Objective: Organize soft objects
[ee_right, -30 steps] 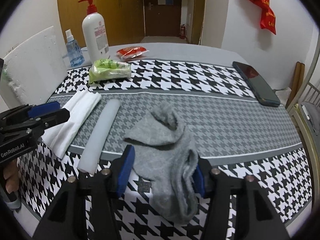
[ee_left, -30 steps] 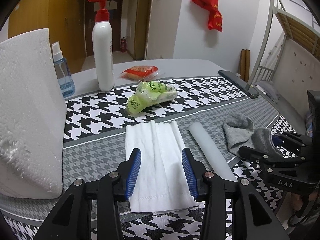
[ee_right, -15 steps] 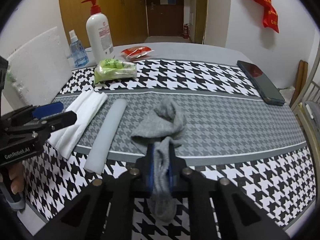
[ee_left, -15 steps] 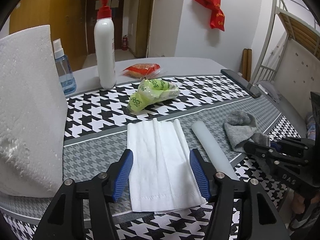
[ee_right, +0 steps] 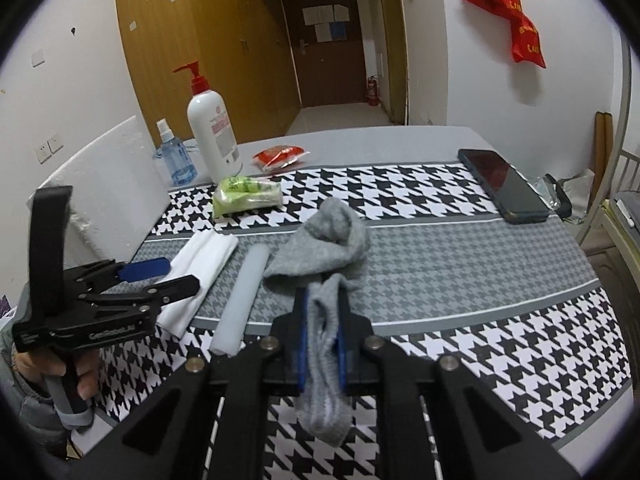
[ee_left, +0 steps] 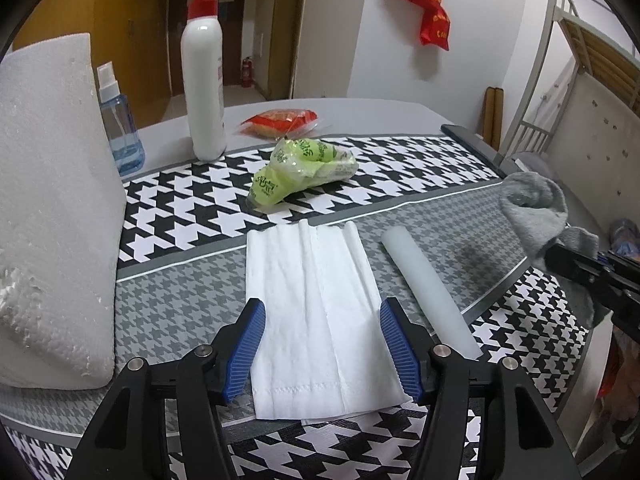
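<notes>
A folded white cloth (ee_left: pixel 308 272) lies flat on the houndstooth table runner (ee_left: pixel 180 216). My left gripper (ee_left: pixel 322 312) hovers over the cloth's near end, open, its blue pads either side of it and not pressing on it. In the right wrist view the left gripper (ee_right: pixel 168 276) sits at the left, held by a hand. My right gripper (ee_right: pixel 322 304) is shut on a grey sock (ee_right: pixel 332 236). The sock is lifted; its toe end hangs below the jaws and its far end droops toward the runner. The sock (ee_left: pixel 532 208) and right gripper (ee_left: pixel 576 260) also show at the right edge of the left wrist view.
A pale foam tube (ee_left: pixel 428 288) lies between cloth and sock. A white foam block (ee_left: pixel 52 200) stands at the left. Farther back are a pump bottle (ee_left: pixel 202 80), a blue spray bottle (ee_left: pixel 120 132), a green packet (ee_left: pixel 304 168) and a red packet (ee_left: pixel 280 118). A phone (ee_right: pixel 504 188) lies far right.
My right gripper closed on the grey sock and raised it off the runner. My left gripper's jaws spread wider over the white cloth, which has not moved.
</notes>
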Motion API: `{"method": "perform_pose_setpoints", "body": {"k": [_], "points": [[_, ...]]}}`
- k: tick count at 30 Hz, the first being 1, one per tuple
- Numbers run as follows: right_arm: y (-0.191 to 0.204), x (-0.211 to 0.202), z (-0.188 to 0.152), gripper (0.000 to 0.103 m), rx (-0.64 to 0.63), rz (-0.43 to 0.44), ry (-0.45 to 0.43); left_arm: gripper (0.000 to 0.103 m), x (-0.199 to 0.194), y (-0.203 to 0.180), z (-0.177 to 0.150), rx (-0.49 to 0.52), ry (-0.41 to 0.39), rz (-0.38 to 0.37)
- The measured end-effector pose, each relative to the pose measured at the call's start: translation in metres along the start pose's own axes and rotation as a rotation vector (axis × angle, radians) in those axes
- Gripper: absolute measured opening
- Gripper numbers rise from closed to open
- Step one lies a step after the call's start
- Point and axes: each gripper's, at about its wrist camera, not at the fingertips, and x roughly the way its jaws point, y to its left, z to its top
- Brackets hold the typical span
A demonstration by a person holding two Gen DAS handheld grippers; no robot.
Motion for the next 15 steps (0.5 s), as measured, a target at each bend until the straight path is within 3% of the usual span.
{"method": "perform_pose_setpoints", "body": {"k": [5, 10, 13, 15], "points": [[-0.0016, -0.0001, -0.0015, 0.015, 0.005, 0.0, 0.005, 0.06, 0.0031, 0.0, -0.0007, 0.0, 0.014, 0.009], [-0.0019, -0.0023, -0.0025, 0.015, 0.003, 0.003, 0.001, 0.049, 0.005, 0.0007, -0.0005, 0.0, 0.02, 0.04], [-0.0017, -0.0022, -0.0026, 0.015, 0.0, 0.0, 0.002, 0.036, 0.0057, 0.0016, 0.0, 0.005, 0.021, 0.075], [-0.0015, -0.0022, -0.0025, 0.015, 0.002, 0.001, 0.002, 0.021, 0.0059, 0.0036, 0.0004, 0.003, 0.02, 0.091]]}}
